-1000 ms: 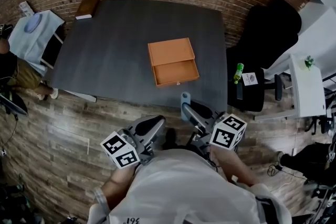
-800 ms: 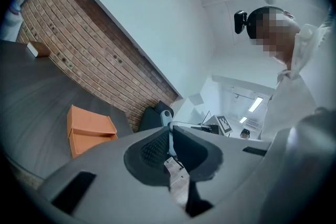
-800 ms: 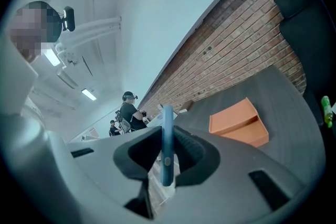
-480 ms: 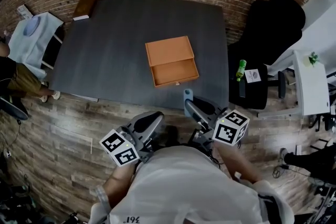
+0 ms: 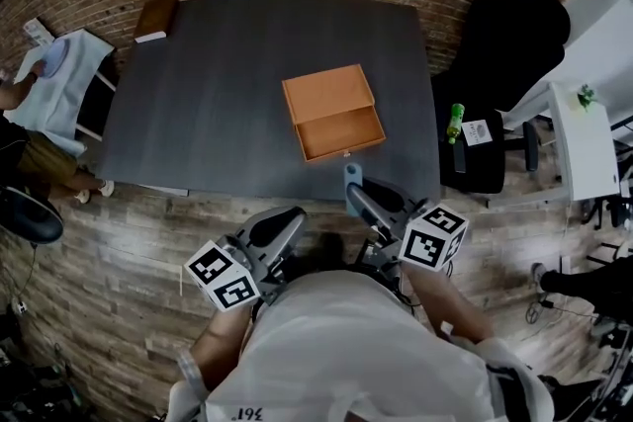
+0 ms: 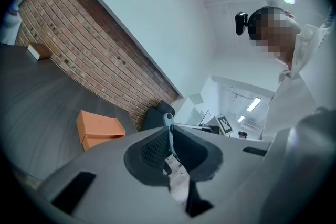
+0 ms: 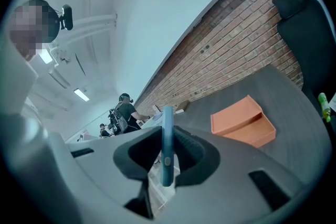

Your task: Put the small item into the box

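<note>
An orange box [image 5: 326, 92] with its drawer pulled open lies on the dark table [image 5: 208, 114], toward the right. It also shows in the left gripper view as the orange box [image 6: 97, 128] and in the right gripper view as the orange box [image 7: 242, 122]. My right gripper [image 5: 354, 189] hovers just short of the table's near edge, shut on a thin blue item [image 5: 350, 175] that stands upright between its pads [image 7: 167, 139]. My left gripper [image 5: 290, 215] is lower left of it over the wooden floor, jaws together and nothing in them.
A brown book [image 5: 158, 15] lies on the table's far left corner. A black office chair [image 5: 514, 44] and a black stool bearing a green bottle [image 5: 452, 126] stand right of the table. A white side table [image 5: 54, 79] is at the left, with a brick wall behind.
Both grippers have edged slightly toward the table's near edge. The right gripper still holds the blue item, and the left jaws are unchanged.
</note>
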Demonstrator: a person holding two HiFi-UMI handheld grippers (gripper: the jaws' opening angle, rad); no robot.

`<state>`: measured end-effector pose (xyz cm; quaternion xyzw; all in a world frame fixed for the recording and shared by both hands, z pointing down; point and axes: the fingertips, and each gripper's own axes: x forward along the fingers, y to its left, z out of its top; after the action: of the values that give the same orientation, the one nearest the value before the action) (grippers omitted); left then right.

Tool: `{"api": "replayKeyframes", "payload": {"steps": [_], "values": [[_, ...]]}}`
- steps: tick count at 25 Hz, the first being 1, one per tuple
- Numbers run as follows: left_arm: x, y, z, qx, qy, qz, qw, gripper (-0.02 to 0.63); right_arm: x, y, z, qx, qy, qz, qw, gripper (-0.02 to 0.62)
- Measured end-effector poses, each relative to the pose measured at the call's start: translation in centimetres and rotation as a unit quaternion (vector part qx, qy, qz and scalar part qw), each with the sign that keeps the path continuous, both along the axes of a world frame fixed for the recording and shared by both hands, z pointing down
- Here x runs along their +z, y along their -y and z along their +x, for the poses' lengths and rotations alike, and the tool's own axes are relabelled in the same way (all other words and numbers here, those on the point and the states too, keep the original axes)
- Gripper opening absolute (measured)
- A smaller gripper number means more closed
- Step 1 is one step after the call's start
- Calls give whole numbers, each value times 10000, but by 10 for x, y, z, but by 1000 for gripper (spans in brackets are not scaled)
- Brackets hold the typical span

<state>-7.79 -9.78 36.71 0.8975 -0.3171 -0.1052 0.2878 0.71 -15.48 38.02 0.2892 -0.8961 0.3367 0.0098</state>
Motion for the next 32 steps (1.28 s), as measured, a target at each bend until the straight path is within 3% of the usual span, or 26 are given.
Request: {"api": "replayKeyframes", "payload": {"steps": [16,32], "values": [[6,10,-8,236,-47,-52,9997,31,0,3,-2,333,-34,-35,9994,81],[9,23,5,120,-54,-6,9999,31,3,14,11,229,-125,21,9997,81]]}}
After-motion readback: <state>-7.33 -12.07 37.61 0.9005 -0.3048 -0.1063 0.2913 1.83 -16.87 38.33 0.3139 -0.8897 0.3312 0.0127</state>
